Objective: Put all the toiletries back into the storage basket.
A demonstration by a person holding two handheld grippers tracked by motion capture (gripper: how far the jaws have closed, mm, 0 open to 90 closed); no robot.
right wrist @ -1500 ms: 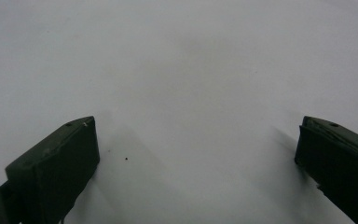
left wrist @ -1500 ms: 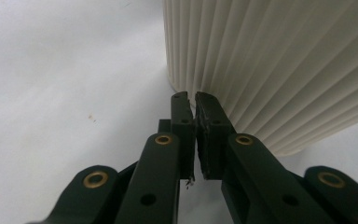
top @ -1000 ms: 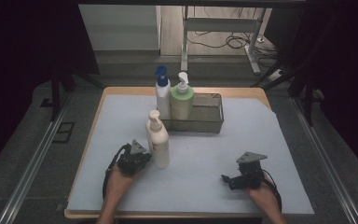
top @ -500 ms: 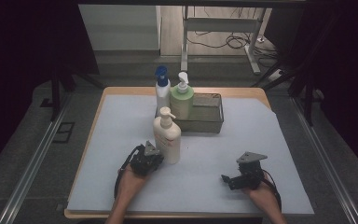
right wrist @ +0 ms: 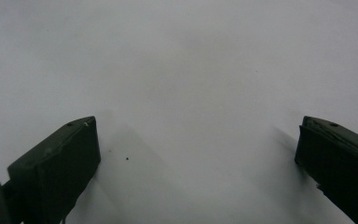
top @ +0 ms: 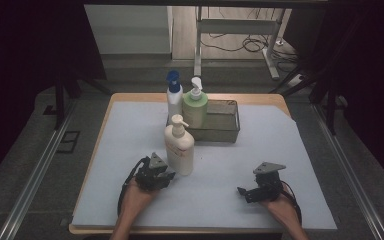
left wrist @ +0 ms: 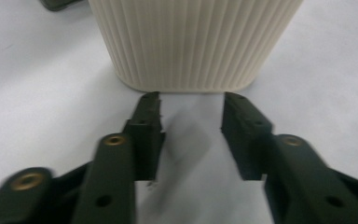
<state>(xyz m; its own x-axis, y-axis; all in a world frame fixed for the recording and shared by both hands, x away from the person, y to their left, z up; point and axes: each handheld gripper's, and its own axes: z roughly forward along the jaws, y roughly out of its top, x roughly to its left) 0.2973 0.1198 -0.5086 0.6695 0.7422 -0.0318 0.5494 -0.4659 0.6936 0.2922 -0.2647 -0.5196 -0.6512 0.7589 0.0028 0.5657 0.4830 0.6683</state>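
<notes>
Both tongs empty: left tongs (left wrist: 191,100) just opening before cream bottle (left wrist: 193,42), right tongs (right wrist: 198,140) wide

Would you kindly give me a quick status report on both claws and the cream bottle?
Left claw just opened, short of cream bottle. Right claw open, idle on mat. Bottle upright, path clear.

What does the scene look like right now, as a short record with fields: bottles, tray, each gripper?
cream bottle: upright on the mat, outside the tray, ribbed base just ahead of the left gripper's tips
tray: at the back of the mat
green bottle: upright at the tray's left end
blue-cap bottle: upright beside the green bottle
left gripper: jaws have just been opening, nothing between them, bottle not gripped
right gripper: open wide over bare mat, holding nothing
</notes>
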